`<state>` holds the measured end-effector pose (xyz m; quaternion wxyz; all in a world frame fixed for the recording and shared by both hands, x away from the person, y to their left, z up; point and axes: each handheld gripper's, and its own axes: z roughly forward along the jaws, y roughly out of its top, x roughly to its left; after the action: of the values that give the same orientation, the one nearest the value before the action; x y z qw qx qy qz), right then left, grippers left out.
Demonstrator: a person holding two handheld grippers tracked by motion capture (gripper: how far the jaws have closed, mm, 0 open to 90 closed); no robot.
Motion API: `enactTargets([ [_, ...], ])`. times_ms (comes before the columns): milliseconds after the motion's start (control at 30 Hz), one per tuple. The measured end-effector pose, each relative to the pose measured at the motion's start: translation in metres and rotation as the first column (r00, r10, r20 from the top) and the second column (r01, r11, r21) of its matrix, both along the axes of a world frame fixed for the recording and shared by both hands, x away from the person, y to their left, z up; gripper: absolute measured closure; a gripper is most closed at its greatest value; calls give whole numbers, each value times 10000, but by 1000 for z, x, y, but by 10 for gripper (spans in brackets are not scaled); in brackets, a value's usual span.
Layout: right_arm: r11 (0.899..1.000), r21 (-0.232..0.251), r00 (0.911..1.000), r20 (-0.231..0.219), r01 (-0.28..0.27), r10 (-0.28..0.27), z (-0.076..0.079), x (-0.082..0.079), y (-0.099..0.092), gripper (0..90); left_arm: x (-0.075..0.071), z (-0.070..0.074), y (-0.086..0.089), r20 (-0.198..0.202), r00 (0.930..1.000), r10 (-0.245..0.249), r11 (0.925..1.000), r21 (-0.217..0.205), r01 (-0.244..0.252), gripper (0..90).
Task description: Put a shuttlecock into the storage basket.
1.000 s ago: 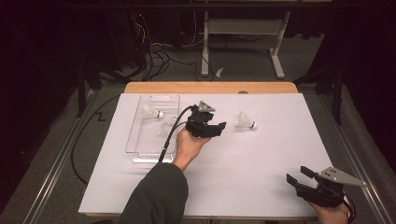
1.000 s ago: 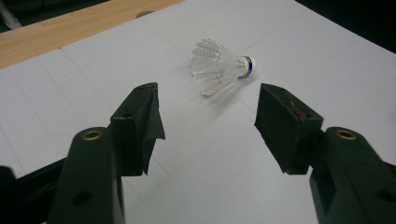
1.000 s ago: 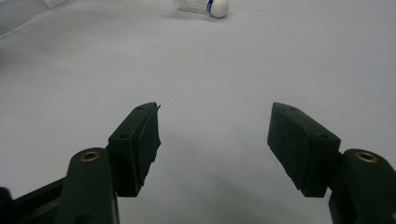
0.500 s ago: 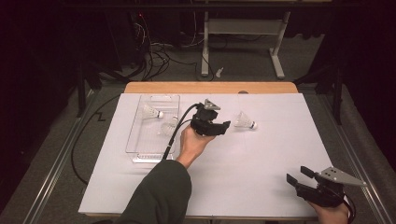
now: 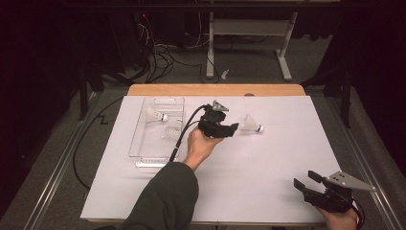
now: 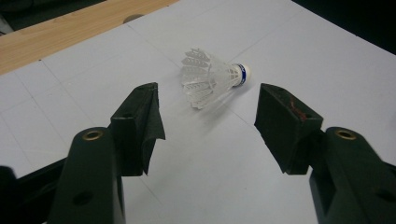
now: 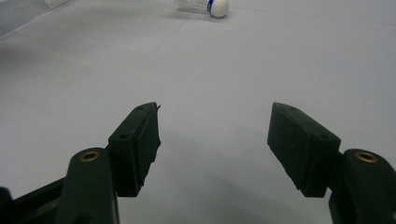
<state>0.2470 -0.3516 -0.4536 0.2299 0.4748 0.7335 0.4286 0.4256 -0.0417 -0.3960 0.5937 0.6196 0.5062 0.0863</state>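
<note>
Reaching across the white sheet, the left gripper (image 5: 231, 128) holds its jaws wide with nothing between them, and the loose shuttlecock (image 5: 251, 124) lies just beyond the tips, at about three o'clock from the gripper in the high view. In the left gripper view the shuttlecock (image 6: 212, 77) sits ahead of the open jaws at roughly twelve o'clock, apart from both pads, resting on its side with its long axis running across the gap: feather skirt toward the left jaw, white cork tip toward the right. Closing as they stand, the jaws would likely press it end to end, so a turn of the wrist looks needed to take the skirt from the sides. The right gripper (image 5: 318, 189), also wide and empty, rests well apart at the table's five o'clock corner, clearly the farther hand. Two more shuttlecocks lie in the clear tray (image 5: 143, 162) at nine o'clock from the left gripper.
</note>
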Motion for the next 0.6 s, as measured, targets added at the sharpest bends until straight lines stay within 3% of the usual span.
enactTargets([
  [600,10000,17,10000,-2,-4,4,0,0,0,344,10,-1,-12,-97,9999,-134,9999,58,135,409],
])
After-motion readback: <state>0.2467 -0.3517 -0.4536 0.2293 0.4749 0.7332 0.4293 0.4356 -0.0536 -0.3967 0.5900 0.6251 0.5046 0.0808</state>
